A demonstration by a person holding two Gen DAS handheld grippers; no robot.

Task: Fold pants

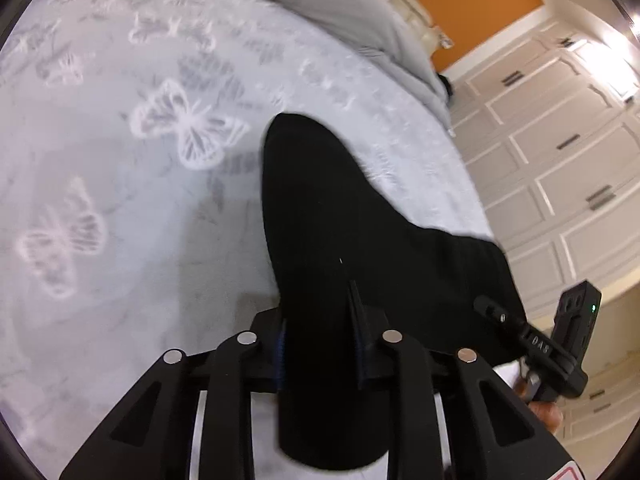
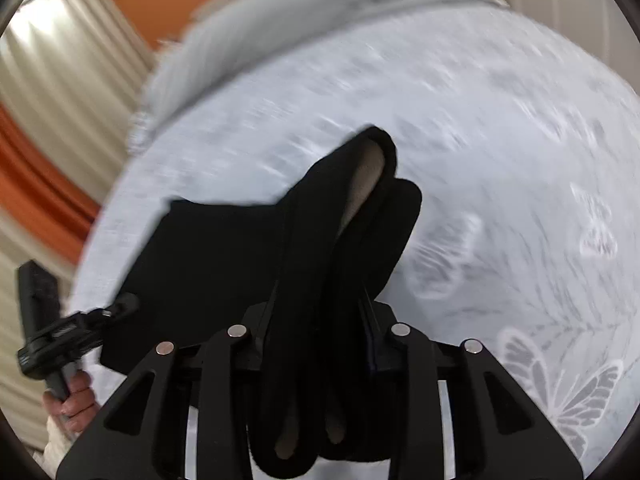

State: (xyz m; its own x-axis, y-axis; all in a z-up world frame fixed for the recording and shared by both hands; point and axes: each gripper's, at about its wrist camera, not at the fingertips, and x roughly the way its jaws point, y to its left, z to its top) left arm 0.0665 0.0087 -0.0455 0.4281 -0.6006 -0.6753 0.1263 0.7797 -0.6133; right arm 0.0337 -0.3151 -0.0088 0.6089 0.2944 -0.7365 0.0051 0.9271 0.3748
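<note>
Gripping black pants [image 1: 340, 220], left gripper [image 1: 320, 344] fingers clamped, right gripper [image 2: 320, 320] fingers clamped, above bedspread [image 1: 120, 160]

The black pants [image 1: 336, 220] are soft, matt cloth with no sheen, a paler lining showing inside a fold [image 2: 366, 184]. The white bedspread with butterfly pattern [image 1: 120, 160] is woven cloth, slightly textured, with raised-looking motifs. The left gripper [image 1: 320, 344] and right gripper [image 2: 320, 332] are matt black plastic, with small shiny round metal pins [image 1: 247, 337]. The grey blanket [image 1: 320, 4] looks smooth.
</note>
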